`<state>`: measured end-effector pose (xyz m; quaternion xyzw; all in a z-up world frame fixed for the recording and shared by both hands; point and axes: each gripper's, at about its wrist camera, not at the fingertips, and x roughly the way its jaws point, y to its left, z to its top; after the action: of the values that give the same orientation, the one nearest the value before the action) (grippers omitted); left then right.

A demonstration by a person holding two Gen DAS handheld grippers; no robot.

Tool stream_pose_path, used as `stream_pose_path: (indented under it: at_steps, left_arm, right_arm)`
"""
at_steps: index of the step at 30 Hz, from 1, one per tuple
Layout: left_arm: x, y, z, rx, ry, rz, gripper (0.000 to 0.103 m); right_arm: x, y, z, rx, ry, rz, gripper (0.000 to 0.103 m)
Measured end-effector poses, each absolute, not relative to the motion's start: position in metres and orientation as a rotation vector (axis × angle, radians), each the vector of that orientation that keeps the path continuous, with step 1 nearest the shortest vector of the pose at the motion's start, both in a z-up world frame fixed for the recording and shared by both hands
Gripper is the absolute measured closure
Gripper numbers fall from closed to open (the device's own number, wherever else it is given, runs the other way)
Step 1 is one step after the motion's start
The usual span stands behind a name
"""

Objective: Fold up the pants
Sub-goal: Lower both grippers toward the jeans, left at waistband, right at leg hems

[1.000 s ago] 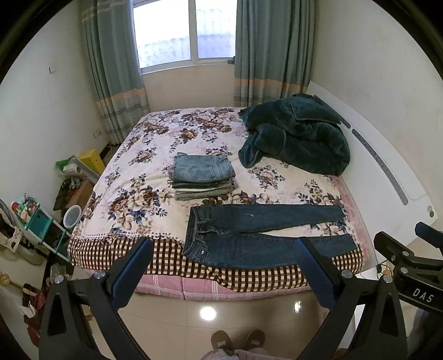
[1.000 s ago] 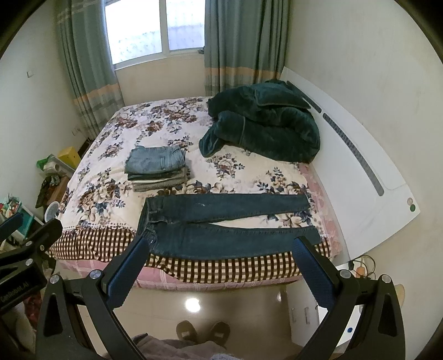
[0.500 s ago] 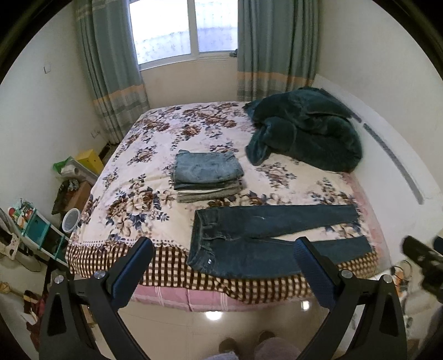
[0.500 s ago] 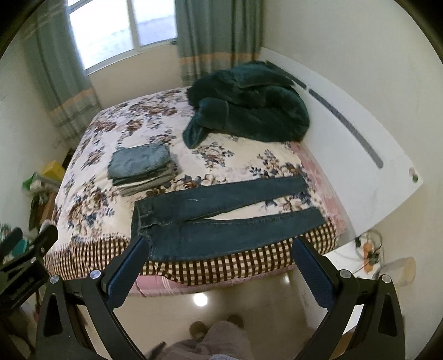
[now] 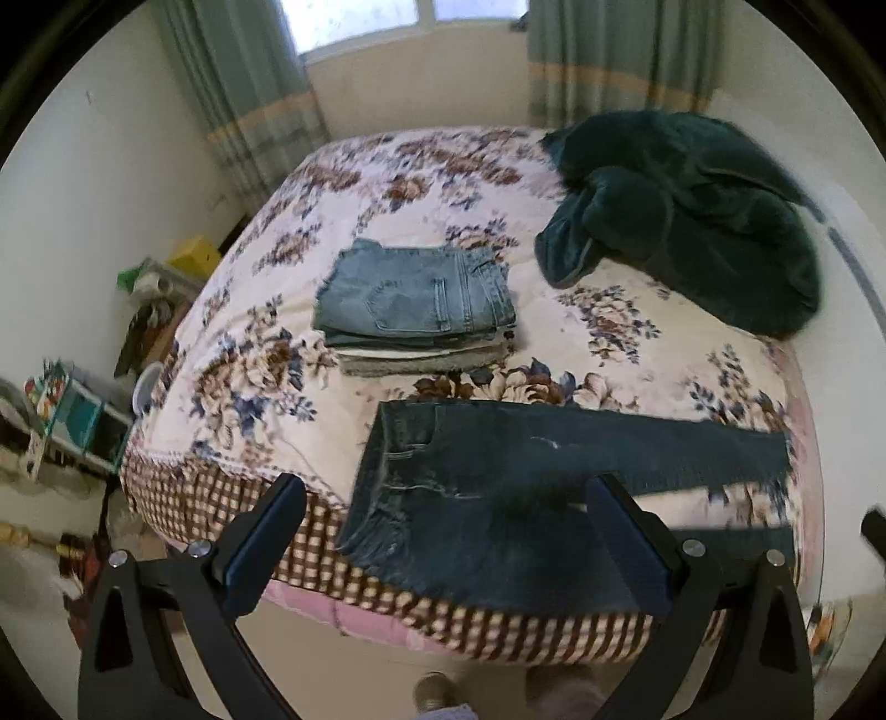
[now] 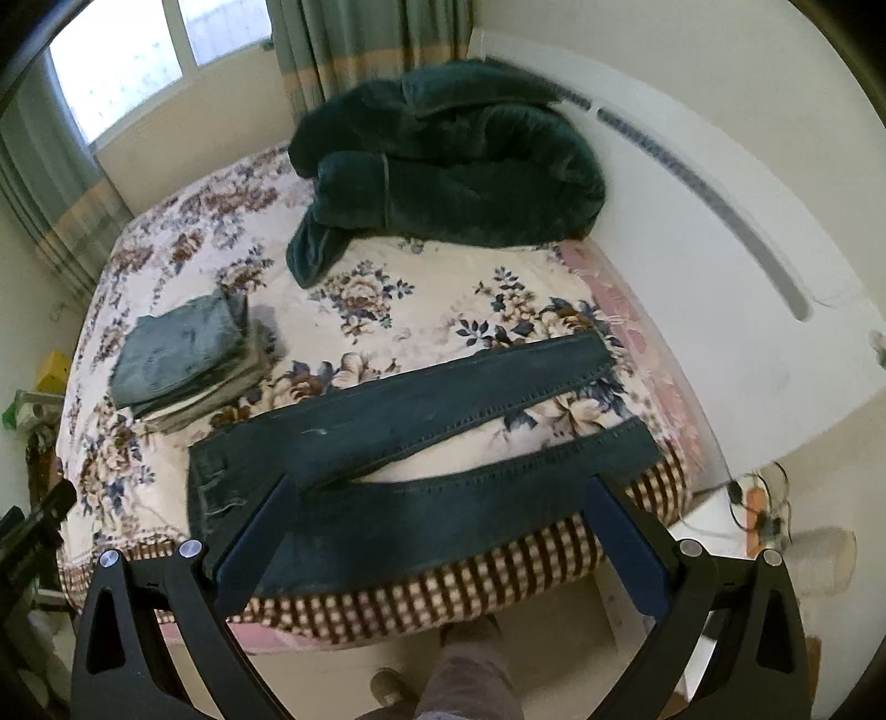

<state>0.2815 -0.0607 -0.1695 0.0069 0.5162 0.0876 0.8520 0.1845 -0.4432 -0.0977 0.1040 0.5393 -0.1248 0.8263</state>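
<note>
A pair of dark blue jeans (image 5: 498, 476) (image 6: 398, 443) lies spread flat along the near edge of the bed (image 5: 421, 183) (image 6: 421, 310), waistband toward the bed's foot-side corner on the left and both legs running toward the headboard (image 6: 736, 221) on the right. The legs are parted in a narrow V, with floral bedspread showing between them, and the nearer leg rests partly on the brown-and-cream checked border (image 5: 183, 498) (image 6: 498, 576) that hangs over the bed's edge.

The left gripper (image 5: 443, 548) hovers above the waistband end, its jaws spread wide with nothing between them and not touching the cloth. The right gripper (image 6: 437, 548) hangs over the nearer leg, likewise spread wide and empty.

Just beyond the jeans, toward the middle of the bed, sits a stack of folded pants (image 5: 415, 310) (image 6: 188, 360) topped by a light blue denim pair. Farther back, against the headboard end, a dark green plush blanket (image 5: 692, 216) (image 6: 443, 166) lies bunched in a heap. Behind the bed are a window (image 6: 122, 61) and grey-green curtains (image 5: 249, 83) (image 6: 365, 39). Beside the bed's left edge stands a small cluttered shelf (image 5: 72, 421). The person's shoes (image 6: 393, 687) show on the tiled floor below.
</note>
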Motion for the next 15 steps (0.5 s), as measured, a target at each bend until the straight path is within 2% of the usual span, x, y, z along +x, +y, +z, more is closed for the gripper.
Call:
stream_pose_path:
  at_steps: [8,15]
  left_arm:
    - [0.385,-0.083,-0.274,-0.039,1.236,0.304,0.000]
    - [0.455,-0.060,-0.439,-0.268,1.508,0.415,0.000]
  right_arm:
    - [0.336,-0.507,-0.248,0.200,1.286,-0.302,0.000]
    - [0.417,-0.579,-0.405,0.343,1.410,-0.478,0.000]
